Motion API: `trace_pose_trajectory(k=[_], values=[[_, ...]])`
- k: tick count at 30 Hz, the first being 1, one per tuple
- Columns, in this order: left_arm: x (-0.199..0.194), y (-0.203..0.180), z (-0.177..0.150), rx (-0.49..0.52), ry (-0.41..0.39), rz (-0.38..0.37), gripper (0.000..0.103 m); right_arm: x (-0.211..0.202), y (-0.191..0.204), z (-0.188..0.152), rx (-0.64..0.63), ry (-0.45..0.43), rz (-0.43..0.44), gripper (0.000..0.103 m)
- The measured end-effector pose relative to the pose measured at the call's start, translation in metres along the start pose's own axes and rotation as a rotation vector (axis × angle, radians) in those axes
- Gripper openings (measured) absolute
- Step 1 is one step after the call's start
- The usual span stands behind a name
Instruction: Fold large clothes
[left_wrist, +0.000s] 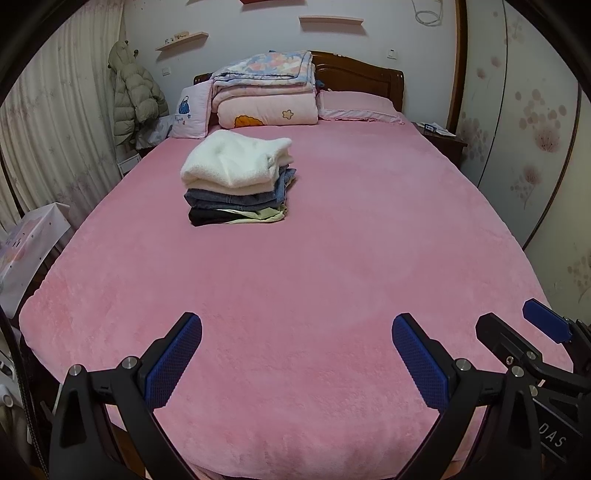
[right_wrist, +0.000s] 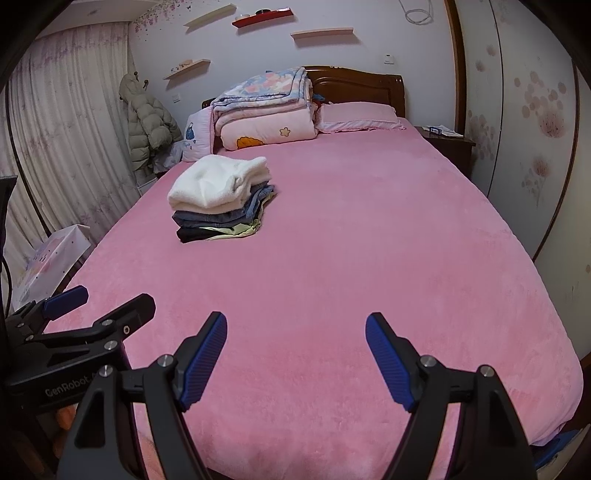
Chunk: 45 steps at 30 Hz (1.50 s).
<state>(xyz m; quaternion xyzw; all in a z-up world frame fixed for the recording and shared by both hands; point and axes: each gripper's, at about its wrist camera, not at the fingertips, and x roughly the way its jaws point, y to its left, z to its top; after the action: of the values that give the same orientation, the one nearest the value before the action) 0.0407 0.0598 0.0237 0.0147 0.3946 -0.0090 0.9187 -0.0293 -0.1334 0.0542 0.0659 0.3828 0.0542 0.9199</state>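
Observation:
A stack of folded clothes (left_wrist: 236, 181) lies on the pink bed (left_wrist: 314, 277), left of centre toward the head end. A white fleece garment (left_wrist: 232, 160) is on top, with denim, black and pale green pieces under it. The stack also shows in the right wrist view (right_wrist: 221, 199). My left gripper (left_wrist: 297, 356) is open and empty over the foot of the bed. My right gripper (right_wrist: 295, 354) is open and empty beside it, and shows at the right edge of the left wrist view (left_wrist: 517, 325). The left gripper shows at the left of the right wrist view (right_wrist: 107, 299).
Folded quilts (left_wrist: 266, 92) and a pink pillow (left_wrist: 358, 105) lie against the wooden headboard (left_wrist: 362, 75). A puffer jacket (left_wrist: 135, 96) hangs by the curtain at left. A nightstand (left_wrist: 439, 138) stands at right beside a wardrobe (left_wrist: 535, 129). A white bag (left_wrist: 29, 251) stands left of the bed.

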Motion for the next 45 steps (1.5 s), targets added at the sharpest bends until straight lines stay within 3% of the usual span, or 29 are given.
trace_pose_trajectory(k=[45], values=[[0.020, 0.002, 0.000, 0.017, 0.023, -0.033, 0.102, 0.012, -0.009, -0.011, 0.025, 0.019, -0.011, 0.078]])
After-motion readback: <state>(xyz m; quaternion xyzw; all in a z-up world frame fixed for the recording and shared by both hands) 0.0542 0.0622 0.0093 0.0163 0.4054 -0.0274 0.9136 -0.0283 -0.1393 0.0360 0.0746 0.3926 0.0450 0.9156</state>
